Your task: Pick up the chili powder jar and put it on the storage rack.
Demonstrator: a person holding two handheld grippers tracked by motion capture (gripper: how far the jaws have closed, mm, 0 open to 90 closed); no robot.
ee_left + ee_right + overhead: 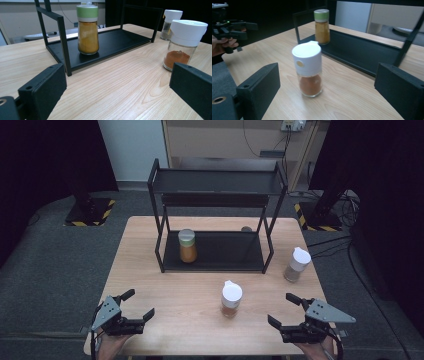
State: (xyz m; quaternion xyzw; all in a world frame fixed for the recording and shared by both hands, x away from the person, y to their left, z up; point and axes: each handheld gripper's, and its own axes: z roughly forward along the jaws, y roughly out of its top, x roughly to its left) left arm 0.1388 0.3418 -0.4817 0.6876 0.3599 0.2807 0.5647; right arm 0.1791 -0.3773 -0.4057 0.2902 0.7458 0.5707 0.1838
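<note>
The wooden surface (165, 290) carries a black two-tier rack (215, 220) at its far middle. The rack's upper shelf looks bare; its lower shelf holds one green-capped jar (187, 246) of yellow powder, standing upright toward the left end.

Two white-capped jars stand upright on the wood outside the rack. The nearer jar (231, 298), holding reddish-brown powder, sits in front of the rack and a little right of centre, between the two hands. The other jar (297, 264), with a greyish filling, stands off the rack's right front corner, well apart from the first.

The left tool (134, 306) rests at the near left edge, jaws spread wide and gripping nothing; in the left gripper view its black jaws frame the rack with the green-capped jar (87, 29), and the reddish jar (183, 45) appears at the right. The right tool (282, 310) sits at the near right edge, likewise released and empty; its own view looks straight at the reddish jar (309, 68), which stands between the jaws' lines but well ahead of them, untouched.

Judging by the layout, the work looks like moving jars onto the rack: one is placed and two remain on the wood. The reddish jar seems the likely next pick, and no grasp has begun.
</note>
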